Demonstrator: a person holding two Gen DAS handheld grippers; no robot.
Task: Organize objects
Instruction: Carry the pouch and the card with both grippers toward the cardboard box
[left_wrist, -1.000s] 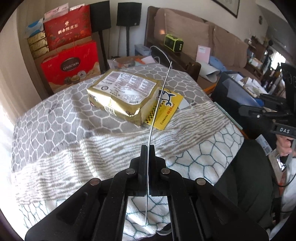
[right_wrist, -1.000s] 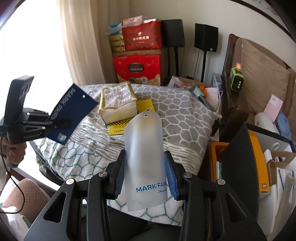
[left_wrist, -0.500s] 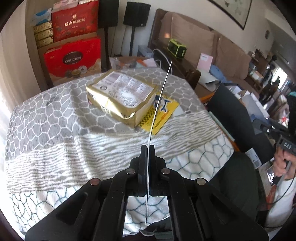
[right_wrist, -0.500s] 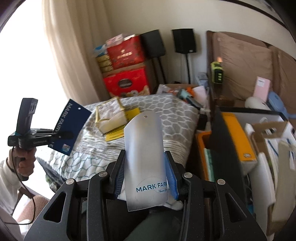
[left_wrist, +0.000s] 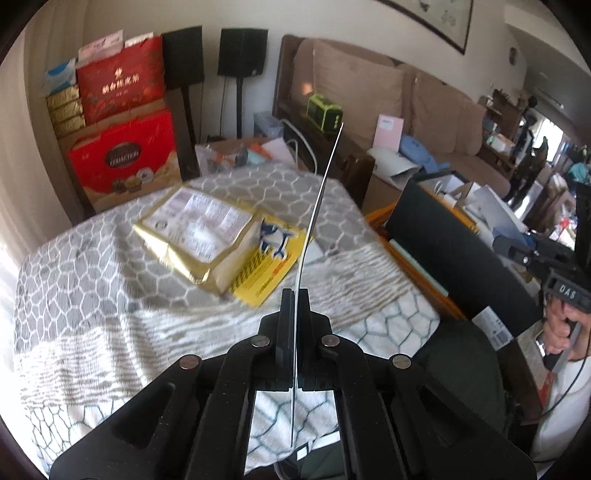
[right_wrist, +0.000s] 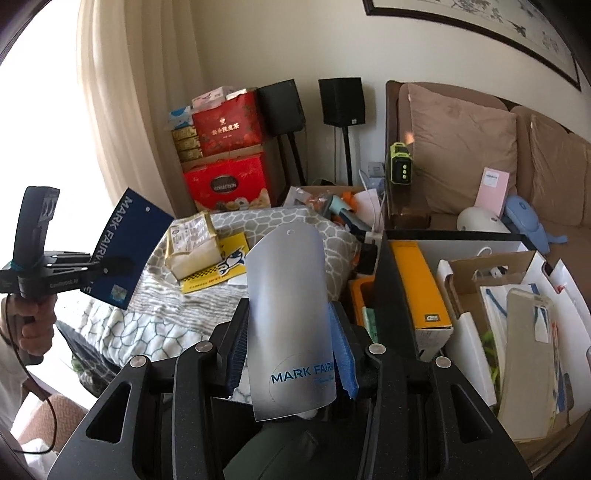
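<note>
From the left wrist the blue tag (left_wrist: 314, 218) shows only as a thin edge, the gold packet's (left_wrist: 195, 236) print is blurred, and the yellow leaflet (left_wrist: 269, 266) lies partly hidden beneath it

Table (left_wrist: 92, 295) near-centre, packet (left_wrist: 199, 236) on it, far side. Booklet (left_wrist: 269, 269) lies partly under the packet, sticking out right and nearer. Gift boxes (left_wrist: 125, 162) stacked behind the table, far left; two speakers (right_wrist: 341, 101) just right of them. Sofa (right_wrist: 461, 147) far right. Open box (right_wrist: 454, 243) right of the table, bags (right_wrist: 517, 314) standing inside. Left gripper (right_wrist: 110, 267) left of the table.
</note>
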